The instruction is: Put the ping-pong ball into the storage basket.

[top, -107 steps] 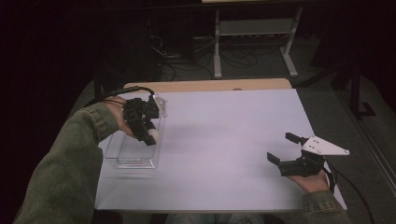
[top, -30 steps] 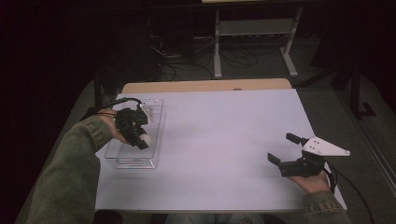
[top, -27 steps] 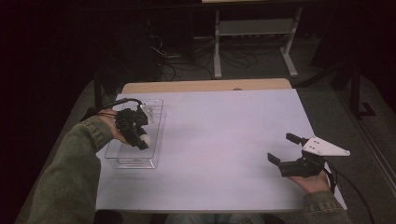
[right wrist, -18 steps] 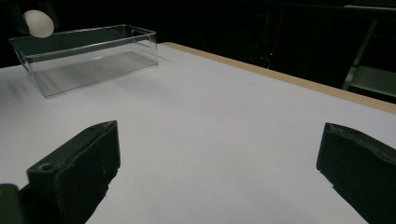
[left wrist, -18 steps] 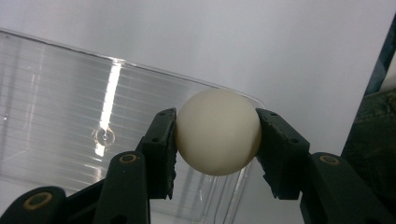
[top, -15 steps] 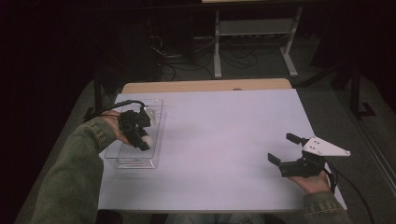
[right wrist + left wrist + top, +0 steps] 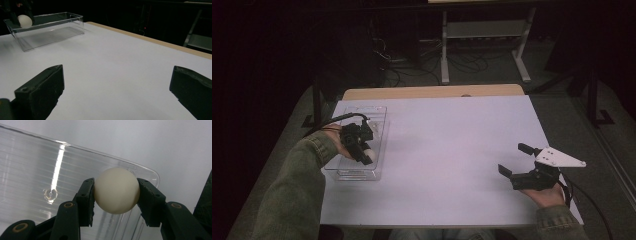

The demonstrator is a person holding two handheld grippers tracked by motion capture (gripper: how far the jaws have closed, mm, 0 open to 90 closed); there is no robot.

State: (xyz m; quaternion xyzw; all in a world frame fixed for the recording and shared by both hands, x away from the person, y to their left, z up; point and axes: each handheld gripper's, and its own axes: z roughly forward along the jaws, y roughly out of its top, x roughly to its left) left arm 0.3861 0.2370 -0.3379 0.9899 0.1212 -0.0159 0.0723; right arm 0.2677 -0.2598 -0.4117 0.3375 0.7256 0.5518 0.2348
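From the high view, the left claw (image 7: 364,155) hangs over the clear box (image 7: 357,172) on the white table (image 7: 452,150), and the right claw (image 7: 516,165) sits wide open with nothing in it. In the left gripper view, the left claw's jaws squeeze a white ball (image 7: 116,190) on both sides, just above the box floor. In the right gripper view, the ball (image 7: 24,21) looks small, light, smooth and maybe slippery, so hold it across its middle.

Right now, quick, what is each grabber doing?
Left gripper: shut on the cream-white round ball, over the clear plastic box.
Right gripper: open, holding nothing, over the white table.
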